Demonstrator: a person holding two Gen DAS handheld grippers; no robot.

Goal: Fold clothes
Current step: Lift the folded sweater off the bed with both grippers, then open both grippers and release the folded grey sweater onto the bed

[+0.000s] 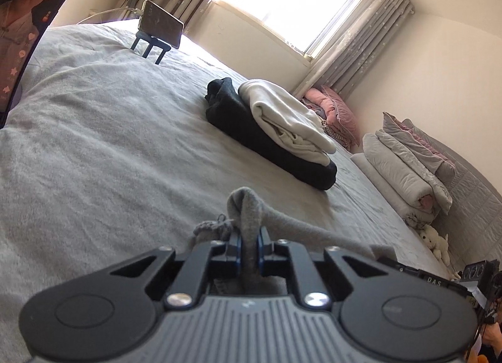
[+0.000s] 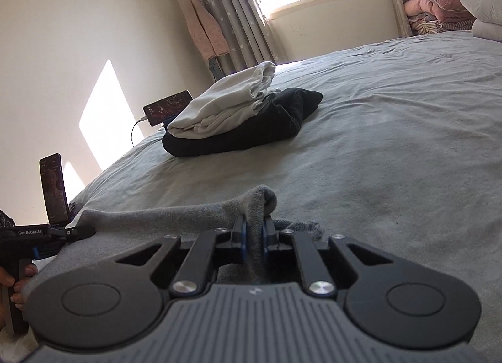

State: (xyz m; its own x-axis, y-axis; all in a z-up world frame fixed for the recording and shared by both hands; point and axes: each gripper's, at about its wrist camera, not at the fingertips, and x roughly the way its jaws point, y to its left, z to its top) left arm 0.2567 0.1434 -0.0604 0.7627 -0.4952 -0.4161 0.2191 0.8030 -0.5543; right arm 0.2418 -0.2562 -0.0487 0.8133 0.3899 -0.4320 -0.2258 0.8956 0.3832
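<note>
The left gripper (image 1: 250, 239) pinches a bunched corner of the grey garment (image 1: 248, 206), which lies on the bed (image 1: 94, 143) at six o'clock in its view. The right gripper (image 2: 254, 232) is likewise pressed onto another corner of that garment (image 2: 157, 215), whose cloth runs off toward nine o'clock. A white fold (image 1: 288, 118) sits atop a dark fold (image 1: 238, 124) at one o'clock, a phone (image 1: 161, 22) at eleven.
</note>
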